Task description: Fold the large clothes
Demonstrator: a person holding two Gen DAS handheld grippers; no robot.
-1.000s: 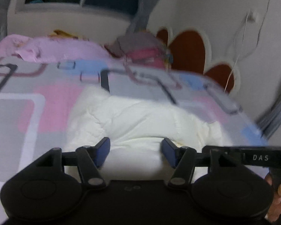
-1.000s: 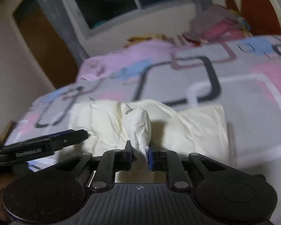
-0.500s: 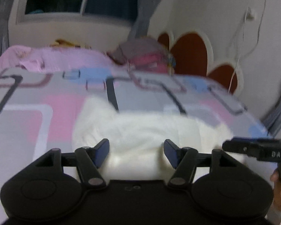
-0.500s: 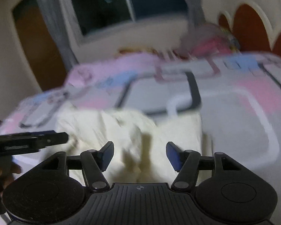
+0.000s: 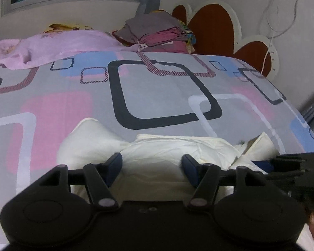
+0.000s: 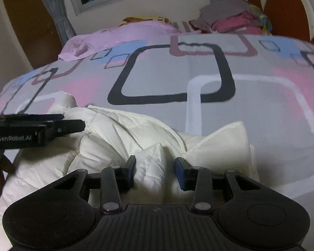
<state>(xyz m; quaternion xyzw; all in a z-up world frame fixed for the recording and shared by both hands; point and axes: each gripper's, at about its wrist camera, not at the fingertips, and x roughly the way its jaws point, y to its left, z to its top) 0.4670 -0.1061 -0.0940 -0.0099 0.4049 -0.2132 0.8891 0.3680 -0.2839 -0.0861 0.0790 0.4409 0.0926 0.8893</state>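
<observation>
**Padded garment half gathered, right jaws closing on a ridge**

The cream quilted garment (image 6: 119, 138) lies bunched at the near edge of the bed, on the patterned bedspread (image 6: 251, 108). Its long axis runs left to right along that near edge, across both grippers' line of sight. 1 puffy corner points toward the far left and another sticks up on the right; which end is collar or hem I cannot tell.

The right gripper (image 6: 155, 170) has its jaws part open and closing around a raised ridge of padding. The pads do not yet press on it. The left gripper (image 5: 151, 164) stands wide, jaws apart over a bulge of the same fabric (image 5: 171, 148), gripping nothing.

Risks, as I judge them:
- The slick, springy padding may squeeze out as the right jaws close, leaving only a thin pinch that slips when lifted.
- The jaws may catch just 1 layer, so the fold drags unevenly and the bundle twists.
- With the left gripper holding nothing, a pull from the right alone could slide the whole garment along the bedspread, or off the near edge.
</observation>
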